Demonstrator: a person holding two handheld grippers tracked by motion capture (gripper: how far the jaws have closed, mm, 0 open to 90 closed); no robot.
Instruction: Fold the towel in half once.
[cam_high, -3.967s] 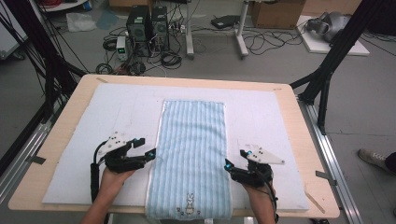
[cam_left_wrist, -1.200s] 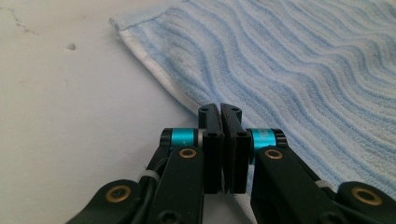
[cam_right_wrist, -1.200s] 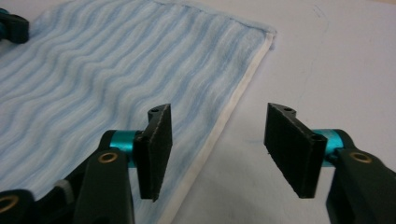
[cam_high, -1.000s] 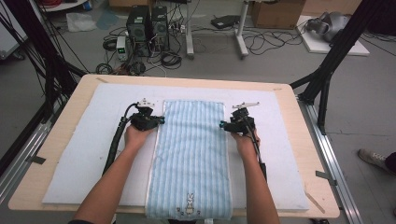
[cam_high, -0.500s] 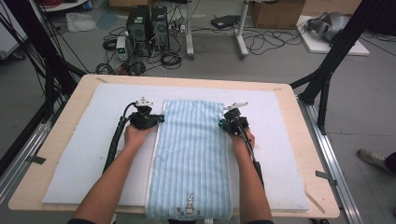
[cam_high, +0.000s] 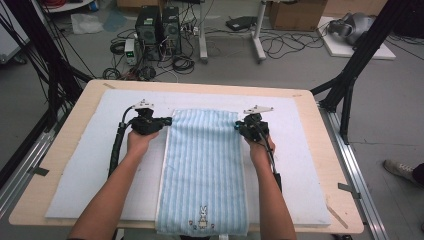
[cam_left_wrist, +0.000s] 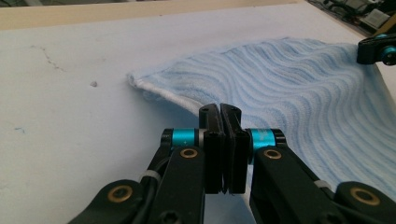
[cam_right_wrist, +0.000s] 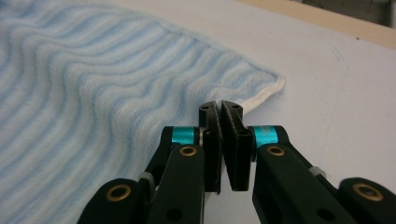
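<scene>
A light-blue striped towel (cam_high: 202, 165) lies lengthwise down the middle of a white mat (cam_high: 90, 150), with a small rabbit motif (cam_high: 203, 212) at its near end. My left gripper (cam_high: 167, 120) is at the towel's left edge, just short of the far corner. In the left gripper view its jaws (cam_left_wrist: 219, 109) are shut, with the towel's (cam_left_wrist: 299, 79) white hem running into them. My right gripper (cam_high: 237, 127) is at the right edge opposite. Its jaws (cam_right_wrist: 220, 107) are pressed together on the hem of the rippled towel (cam_right_wrist: 93, 79).
The mat covers a wooden table (cam_high: 320, 125) whose bare rim shows all round. Beyond the far edge are computer towers (cam_high: 155, 27), cables and boxes on the floor. Black frame posts (cam_high: 350, 75) stand at both sides. The right gripper's tip (cam_left_wrist: 378, 49) shows in the left gripper view.
Both grippers went from beside the towel's near half up to its far end. In the last second the right gripper slid inward onto the towel's edge; the left barely moved.
</scene>
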